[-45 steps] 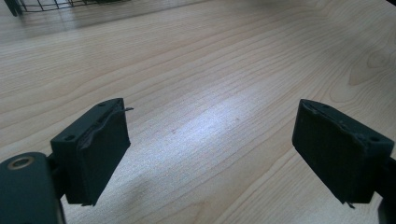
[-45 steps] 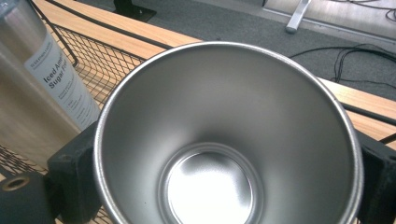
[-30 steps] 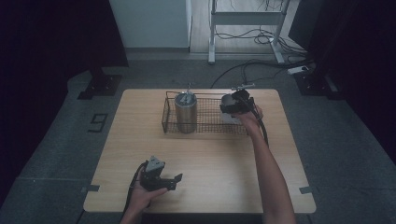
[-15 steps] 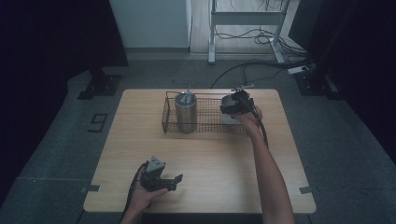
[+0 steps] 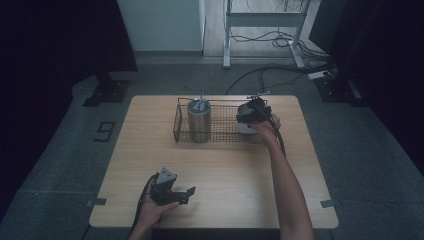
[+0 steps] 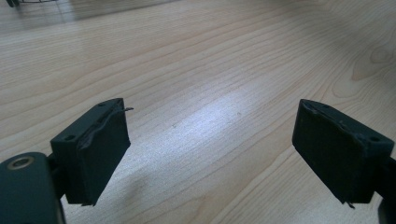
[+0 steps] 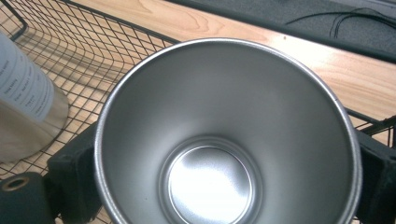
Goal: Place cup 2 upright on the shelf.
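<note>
Right tongs clamp steel cup upright, mouth up, axis vertical, inside wire basket. Left tongs open, empty over wooden table. Dim room.

Wire basket at the far side of the table, 2 grippers well apart.

The wire basket stands on the table along its far edge. In its left end stands a steel bottle; in its right end is a steel cup, between the jaws of the right gripper. The left gripper rests near the table's near edge, left of centre, well apart from the basket.
</note>
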A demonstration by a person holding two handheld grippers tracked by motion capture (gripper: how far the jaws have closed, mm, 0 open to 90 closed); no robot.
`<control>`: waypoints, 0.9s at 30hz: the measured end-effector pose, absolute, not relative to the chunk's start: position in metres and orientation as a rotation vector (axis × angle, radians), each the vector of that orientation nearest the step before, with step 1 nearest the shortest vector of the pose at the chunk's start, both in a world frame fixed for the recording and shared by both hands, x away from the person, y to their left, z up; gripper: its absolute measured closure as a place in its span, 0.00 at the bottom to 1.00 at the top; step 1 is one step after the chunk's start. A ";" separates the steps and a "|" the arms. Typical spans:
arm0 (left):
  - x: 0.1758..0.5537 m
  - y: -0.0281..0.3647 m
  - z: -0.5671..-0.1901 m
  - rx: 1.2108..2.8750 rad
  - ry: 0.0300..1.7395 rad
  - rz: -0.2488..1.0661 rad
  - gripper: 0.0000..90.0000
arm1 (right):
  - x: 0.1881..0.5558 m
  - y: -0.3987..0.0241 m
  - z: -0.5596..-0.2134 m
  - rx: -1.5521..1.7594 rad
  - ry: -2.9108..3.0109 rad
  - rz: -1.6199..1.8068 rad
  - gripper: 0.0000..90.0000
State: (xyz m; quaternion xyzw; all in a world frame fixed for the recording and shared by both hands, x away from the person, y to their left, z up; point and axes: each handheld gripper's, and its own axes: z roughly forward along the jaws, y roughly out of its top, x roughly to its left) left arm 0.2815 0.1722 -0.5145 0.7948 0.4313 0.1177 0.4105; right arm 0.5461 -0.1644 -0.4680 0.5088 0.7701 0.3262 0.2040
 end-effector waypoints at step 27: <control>0.281 0.171 -0.516 2.007 1.087 0.294 0.13 | 0.550 -0.167 -0.478 1.465 2.176 0.822 0.06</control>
